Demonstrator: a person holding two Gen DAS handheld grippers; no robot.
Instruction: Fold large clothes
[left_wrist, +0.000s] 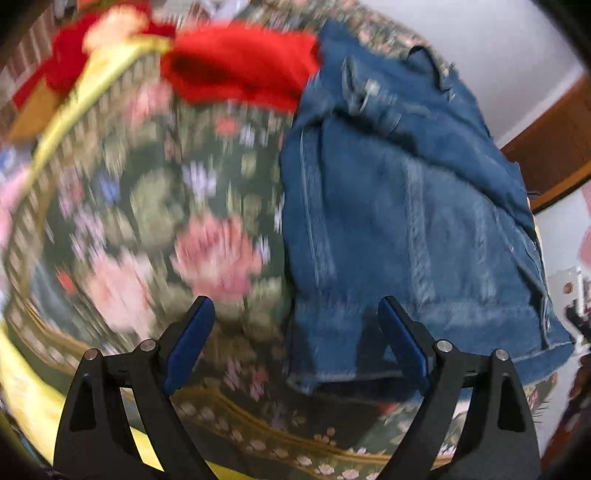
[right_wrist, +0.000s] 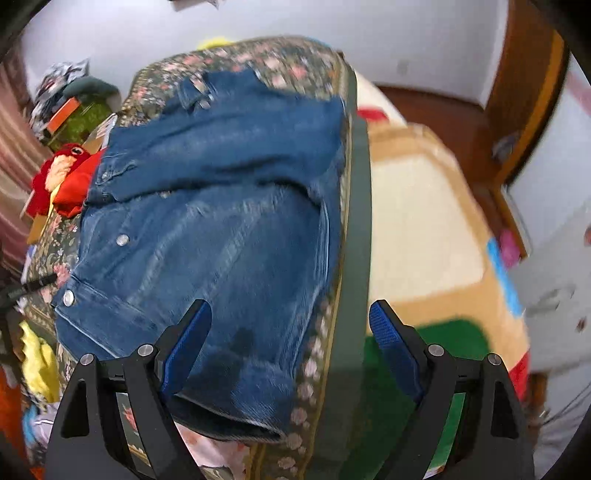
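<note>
Right wrist view: denim jacket (right_wrist: 221, 221) lay ahead-left of right gripper (right_wrist: 290, 325), long axis running away.
Fingers: both grippers wide, empty.
Nearer: left gripper (left_wrist: 295, 321), over hem.

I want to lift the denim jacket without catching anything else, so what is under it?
The denim jacket lies on a floral cover, which shows all around its edges. Whatever sits directly beneath the jacket's middle is covered and cannot be seen.
</note>
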